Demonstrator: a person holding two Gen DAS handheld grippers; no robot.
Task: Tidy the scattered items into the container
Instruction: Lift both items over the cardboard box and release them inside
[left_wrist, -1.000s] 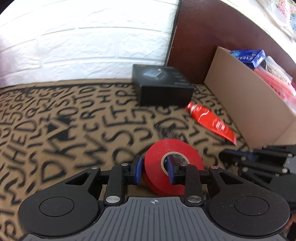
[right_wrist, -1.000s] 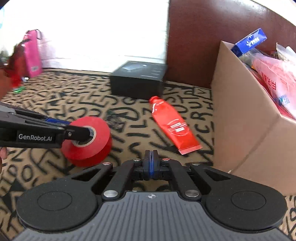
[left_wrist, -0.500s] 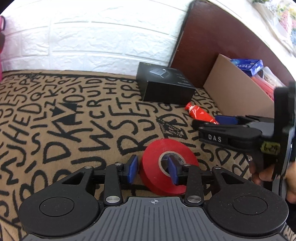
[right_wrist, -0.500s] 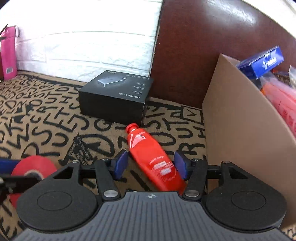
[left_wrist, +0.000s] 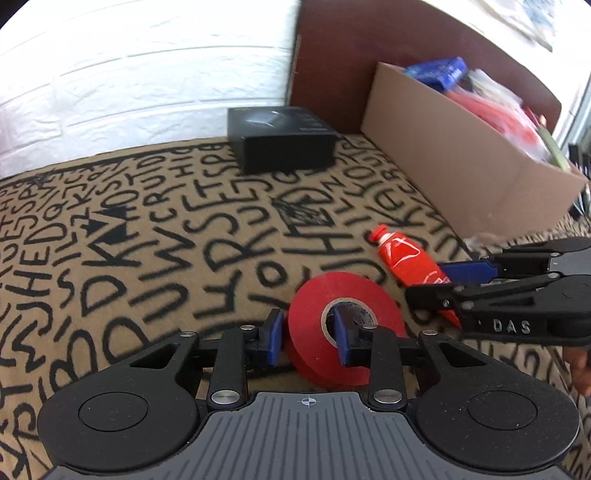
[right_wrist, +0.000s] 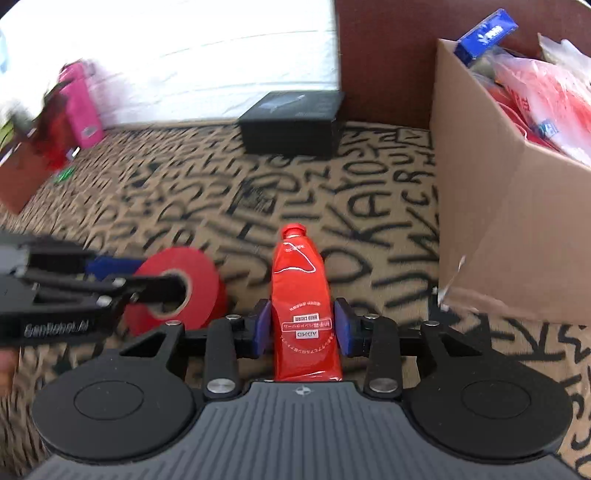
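My left gripper is shut on a red tape roll, one finger outside its wall and one inside its core; the roll also shows in the right wrist view. My right gripper is shut on a red tube, its pads against both sides of the tube, cap pointing away. In the left wrist view the tube sticks out of the right gripper's fingers. The cardboard box, the container, stands at the right, full of packets. A black box lies on the lettered mat near the wall.
A blue carton and red plastic bags fill the cardboard box. A pink object and a brown box stand at the far left. A dark wooden panel and white brick wall close the back.
My right gripper has closed from open onto the red tube and lifted it, the tube now straight between the pads. My left gripper still holds the tape roll and has turned slightly.
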